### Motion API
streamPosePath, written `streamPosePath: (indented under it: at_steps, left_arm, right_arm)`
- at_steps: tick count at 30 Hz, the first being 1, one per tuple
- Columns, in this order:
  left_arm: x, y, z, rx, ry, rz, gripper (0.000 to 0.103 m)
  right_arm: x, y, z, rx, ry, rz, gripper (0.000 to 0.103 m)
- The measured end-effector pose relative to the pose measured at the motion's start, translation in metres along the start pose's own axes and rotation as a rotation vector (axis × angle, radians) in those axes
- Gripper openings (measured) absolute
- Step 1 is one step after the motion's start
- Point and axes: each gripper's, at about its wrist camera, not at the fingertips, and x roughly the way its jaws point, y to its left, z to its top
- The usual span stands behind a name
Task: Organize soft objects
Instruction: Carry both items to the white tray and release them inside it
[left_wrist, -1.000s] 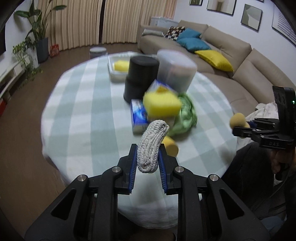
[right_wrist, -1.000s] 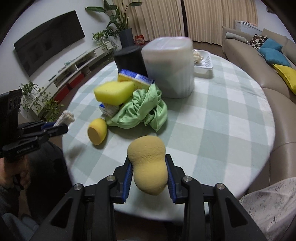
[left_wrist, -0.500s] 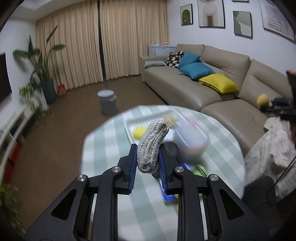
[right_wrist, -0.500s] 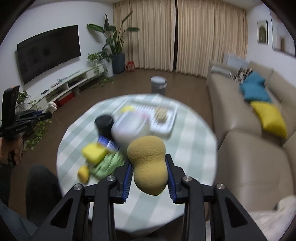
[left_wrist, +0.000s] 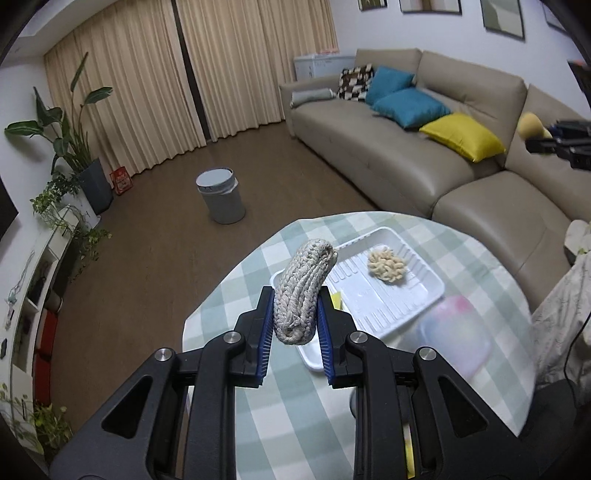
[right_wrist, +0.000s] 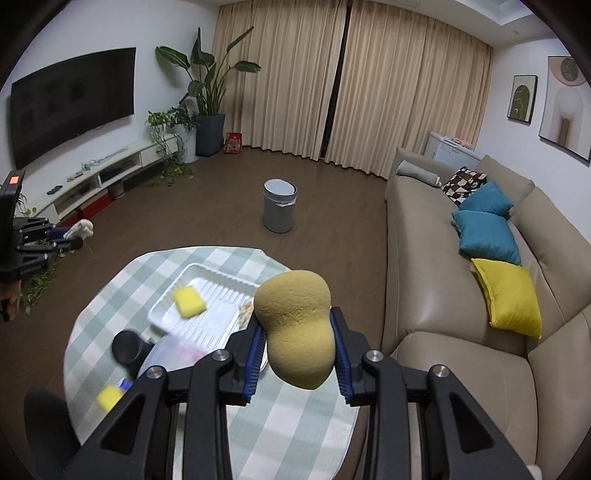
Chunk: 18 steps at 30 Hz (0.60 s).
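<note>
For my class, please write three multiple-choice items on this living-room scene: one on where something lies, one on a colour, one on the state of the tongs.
1. Where does the small yellow sponge lie?
A. in the white tray
B. on the sofa
C. on the floor

2. What colour is the cushion nearest the camera on the sofa?
A. red
B. yellow
C. white

3. What do the left tongs hold?
A. nothing, they stand open
B. a blue box
C. a grey braided roll

Key:
1 A: the right wrist view shows the sponge inside the tray's rim.
2 B: it is bright yellow, in front of the two blue cushions.
3 C: both blue pads press the roll's sides.
</note>
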Motion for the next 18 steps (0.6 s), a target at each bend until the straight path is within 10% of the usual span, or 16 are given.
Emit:
streamPosePath:
  at_steps: [18]
  left_arm:
    - [0.181, -0.036, 0.016, 0.074, 0.248, -0.101, 0.02]
  right_arm:
    - [0.235, 0.076, 0.046, -0.209, 0.29, 0.144, 0.037]
